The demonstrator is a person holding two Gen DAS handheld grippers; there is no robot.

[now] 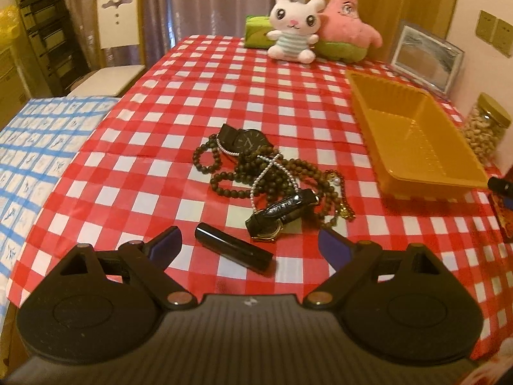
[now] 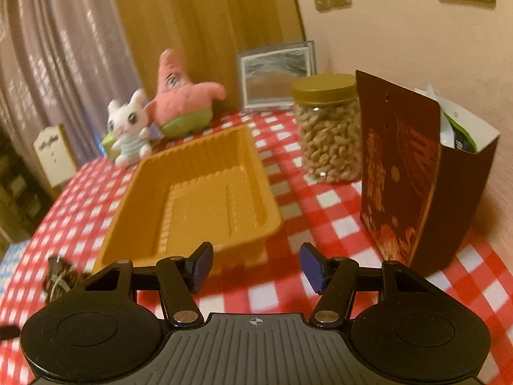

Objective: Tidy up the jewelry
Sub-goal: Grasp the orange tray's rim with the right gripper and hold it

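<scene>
The left claw [image 1: 250,243] hangs low over the red-and-white checked tablecloth [image 1: 154,166] with its two blue-padded fingers [image 1: 168,243] spread wide and nothing pinched between them; a short black tube [image 1: 235,253] lies on the cloth in the gap, touching neither pad. Just past the tube sits the heap of jewelry: a tangle of dark wooden beads [image 1: 256,173], a string of small white pearls [image 1: 272,168] looped across it, a black-faced watch [image 1: 247,141] at the far end, a second watch with a glossy black strap [image 1: 282,211] at the near end, and a gold chain [image 1: 343,202] trailing to the right. The orange tray [image 1: 416,141] stands to the right of the heap, apart from it and with nothing in it. The right claw [image 2: 256,266] also has its fingers apart, gripping nothing, and points at the near end of the tray [image 2: 192,192], its tips over the cloth just in front of the rim. Beyond the tray are a jar of nuts [image 2: 327,131], a dark red paper bag [image 2: 413,173], a white rabbit toy [image 2: 128,128] and a pink starfish toy [image 2: 182,99].
</scene>
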